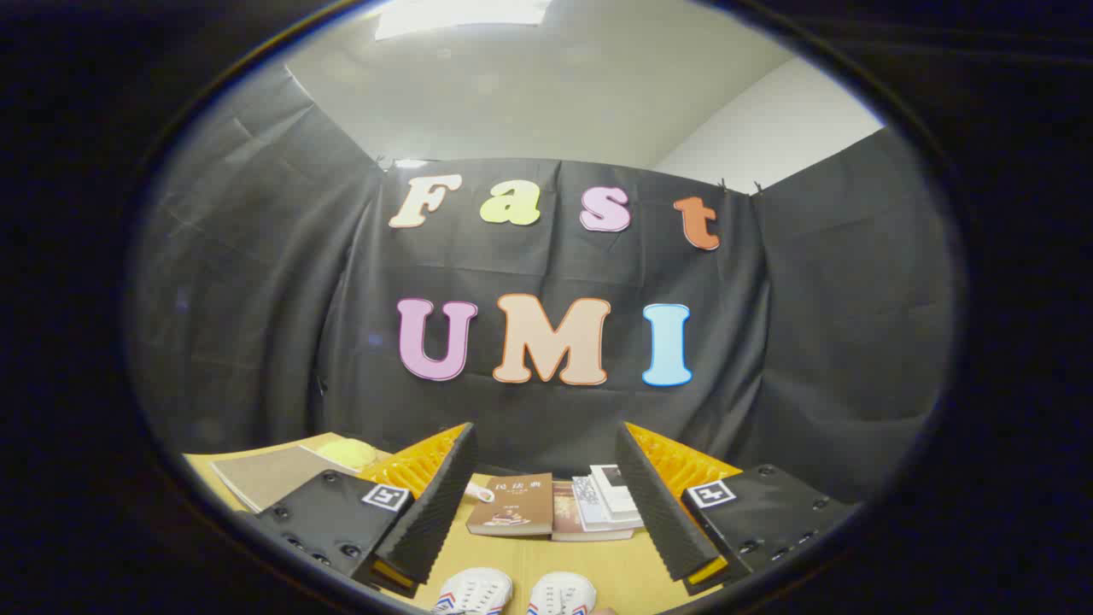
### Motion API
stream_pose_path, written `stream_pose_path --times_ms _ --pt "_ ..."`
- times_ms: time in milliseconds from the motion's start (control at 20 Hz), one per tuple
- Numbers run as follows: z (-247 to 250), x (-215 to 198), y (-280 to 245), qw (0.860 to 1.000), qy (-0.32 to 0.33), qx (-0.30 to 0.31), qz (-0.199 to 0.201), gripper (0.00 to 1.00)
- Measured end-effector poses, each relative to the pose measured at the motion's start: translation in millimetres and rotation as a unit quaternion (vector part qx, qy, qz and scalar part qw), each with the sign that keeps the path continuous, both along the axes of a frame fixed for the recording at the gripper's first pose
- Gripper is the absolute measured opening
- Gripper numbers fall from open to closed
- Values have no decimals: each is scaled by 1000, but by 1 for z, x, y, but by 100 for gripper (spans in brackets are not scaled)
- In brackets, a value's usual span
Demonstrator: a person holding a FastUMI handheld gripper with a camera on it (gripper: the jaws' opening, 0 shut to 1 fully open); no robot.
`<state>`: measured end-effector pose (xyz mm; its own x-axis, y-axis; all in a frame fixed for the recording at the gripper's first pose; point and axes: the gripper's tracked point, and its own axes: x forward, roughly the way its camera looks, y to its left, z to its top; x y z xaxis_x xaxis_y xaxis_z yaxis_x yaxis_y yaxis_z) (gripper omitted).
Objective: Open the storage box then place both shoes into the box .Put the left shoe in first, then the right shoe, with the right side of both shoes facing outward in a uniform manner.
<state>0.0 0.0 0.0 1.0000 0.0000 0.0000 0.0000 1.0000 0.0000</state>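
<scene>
Two white shoes with red and blue stripes sit side by side on the tan table, low between my fingers: the left-hand shoe (475, 593) and the right-hand shoe (561, 594). Only their toe ends show. My gripper (546, 444) stands open, fingers wide apart, held above the table and pointing toward the back wall. Nothing lies between the fingers (440, 500). The shoes are close below the gripper, nearer than the books.
A brown book (512, 506) and a pile of other books and papers (598, 511) lie beyond the shoes near the back wall. A grey-brown notebook (265, 474) and a pale yellow object (346, 453) rest at the table's far left.
</scene>
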Motion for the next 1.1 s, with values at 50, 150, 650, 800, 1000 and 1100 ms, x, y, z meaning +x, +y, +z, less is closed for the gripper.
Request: stream_pose_path --times_ms 50,150,650,800,1000,1100 --pt "0 0 -1 1000 0 -4 -3 100" --pt "1 -1 0 1000 -1 -6 -4 100" --pt "-5 5 -3 1000 4 -8 -9 100" --pt "-7 7 -4 1000 6 -4 -10 100" --pt "-9 9 -3 1000 9 4 -7 100" --pt "-12 8 -1 1000 13 18 -3 100"
